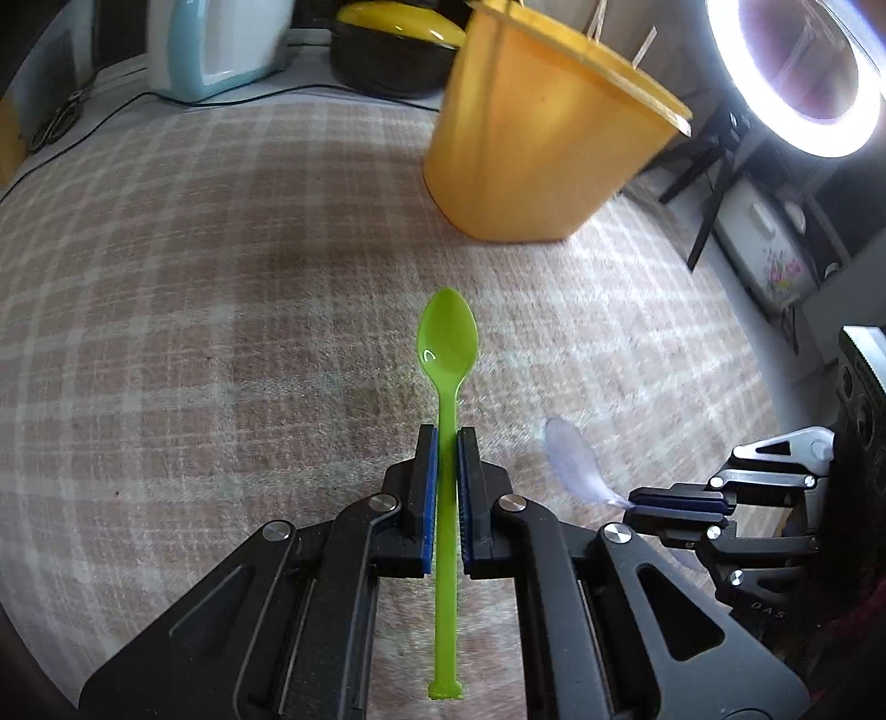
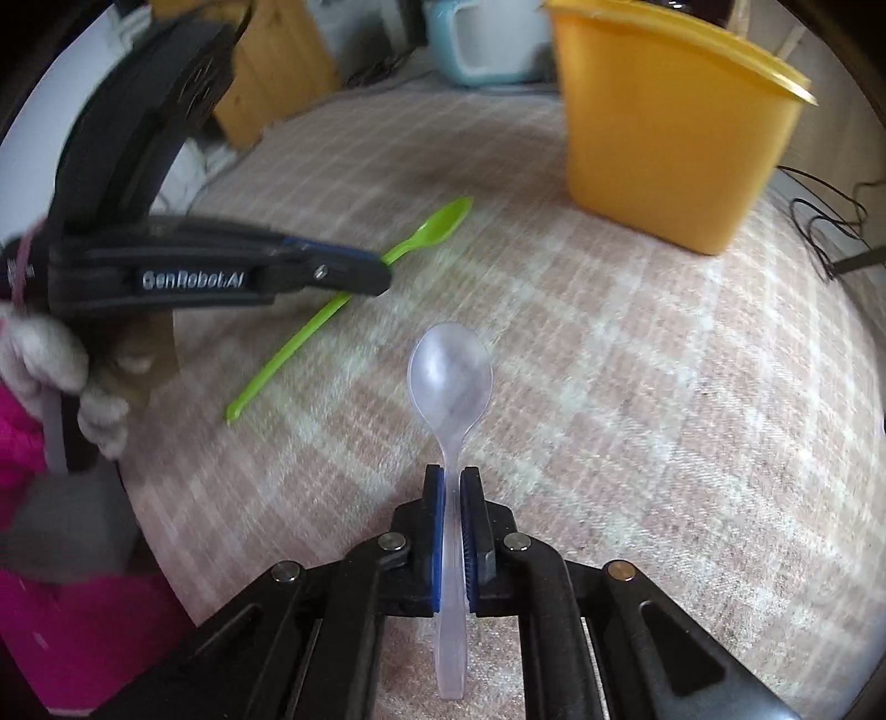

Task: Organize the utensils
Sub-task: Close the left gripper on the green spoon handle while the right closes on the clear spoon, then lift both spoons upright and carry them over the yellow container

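Left gripper [image 1: 447, 443]: its two fingers [image 1: 426, 487] are closed on the handle of the green spoon [image 1: 447, 343]. The blue pads press the handle from both sides.
Green spoon: it points straight ahead from the left gripper, bowl at the front. The end of the handle sticks out behind the fingers. It is held up above the bench [image 1: 194, 310]. In the right wrist view the green spoon [image 2: 426, 235] slants, with the bowl toward the yellow tub.
Right gripper [image 2: 453, 482]: its fingers [image 2: 434, 531] are closed on the handle of the clear spoon [image 2: 449, 376].
Clear spoon: it points ahead from the right gripper, bowl at the front and facing up. In the left wrist view the clear spoon [image 1: 570, 459] looks blurry, just to the right of the left gripper.
Yellow tub [image 1: 548, 149]: it stands on the bench, ahead of both spoons and a bit to the right. Thin sticks poke out of its top. Its wall is plain and its rim is wide.
Bench: it has a pink and white checked cloth on it.
Behind the bench: a light blue kettle [image 1: 227, 44], a black pot with a yellow lid [image 1: 396, 50], and a bright ring light [image 1: 803, 72] on the right.
Hand [image 2: 55, 376]: it wears a white glove and holds the left gripper.
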Demonstrator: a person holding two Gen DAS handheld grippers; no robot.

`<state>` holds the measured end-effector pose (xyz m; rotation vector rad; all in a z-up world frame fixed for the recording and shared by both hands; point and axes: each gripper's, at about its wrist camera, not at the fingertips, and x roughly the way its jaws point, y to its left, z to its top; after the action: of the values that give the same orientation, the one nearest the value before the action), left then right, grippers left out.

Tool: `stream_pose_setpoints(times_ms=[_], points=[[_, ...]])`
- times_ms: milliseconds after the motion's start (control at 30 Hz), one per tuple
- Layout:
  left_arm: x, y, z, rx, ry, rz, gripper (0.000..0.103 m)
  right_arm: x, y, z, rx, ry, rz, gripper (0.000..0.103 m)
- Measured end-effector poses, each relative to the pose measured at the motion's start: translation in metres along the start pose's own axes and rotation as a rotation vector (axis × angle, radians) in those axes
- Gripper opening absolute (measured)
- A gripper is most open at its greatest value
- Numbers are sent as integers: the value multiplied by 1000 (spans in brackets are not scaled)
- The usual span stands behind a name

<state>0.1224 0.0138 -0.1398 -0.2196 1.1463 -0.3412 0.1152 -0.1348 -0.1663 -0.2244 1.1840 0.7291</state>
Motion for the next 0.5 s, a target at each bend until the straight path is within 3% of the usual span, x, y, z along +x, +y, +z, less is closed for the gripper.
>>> stream_pose_setpoints(times_ms=[233, 500], points=[[-11, -7, -1, -48, -57, -18, 4, -24, -26, 0, 92, -98, 8, 3], [-35, -22, 13, -30, -151, -47, 4, -55, -42, -4, 177, -224, -20, 3]])
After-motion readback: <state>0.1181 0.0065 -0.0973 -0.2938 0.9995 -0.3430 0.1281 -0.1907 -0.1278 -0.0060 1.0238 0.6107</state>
